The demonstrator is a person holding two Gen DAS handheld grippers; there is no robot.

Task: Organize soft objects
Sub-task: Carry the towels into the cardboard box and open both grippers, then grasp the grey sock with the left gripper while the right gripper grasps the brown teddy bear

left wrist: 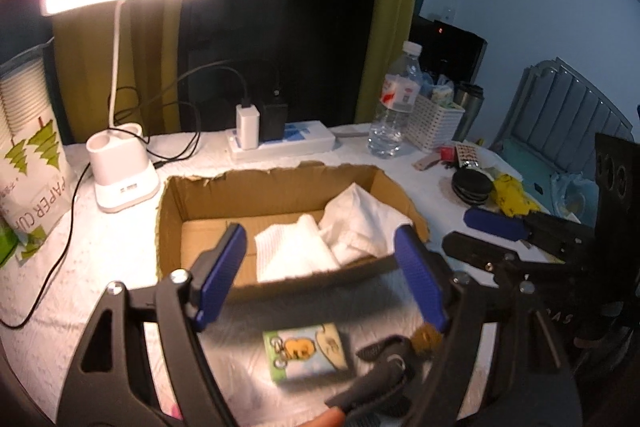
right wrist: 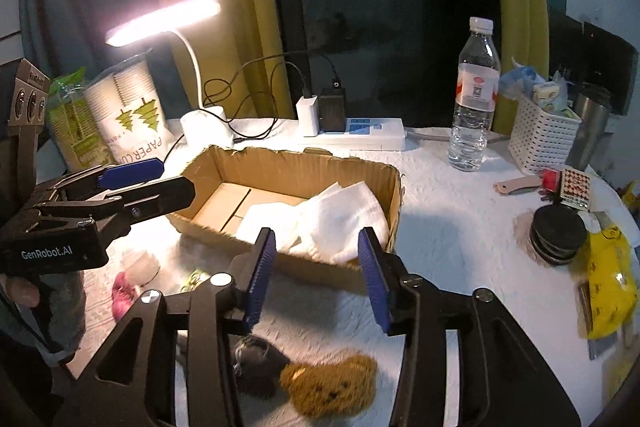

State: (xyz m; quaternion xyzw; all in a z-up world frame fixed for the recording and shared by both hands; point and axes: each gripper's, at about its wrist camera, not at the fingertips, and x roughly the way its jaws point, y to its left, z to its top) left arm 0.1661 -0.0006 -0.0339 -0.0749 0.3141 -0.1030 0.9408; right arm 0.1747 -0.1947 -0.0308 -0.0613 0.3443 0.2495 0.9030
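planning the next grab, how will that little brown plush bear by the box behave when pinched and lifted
The brown plush bear looks fuzzy and stuffed, so it should squash between the pads and probably weighs little. Lying flat on the tablecloth, it seems unlikely to roll.

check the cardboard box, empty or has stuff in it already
Not empty: the cardboard box holds crumpled white cloths at its right end; its left floor is bare.

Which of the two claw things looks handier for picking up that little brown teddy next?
Probably the right. The right gripper is open, and the brown teddy lies on the white cloth just below its fingers. The left gripper, also open, sits above a small picture card; the teddy shows only at its right edge.
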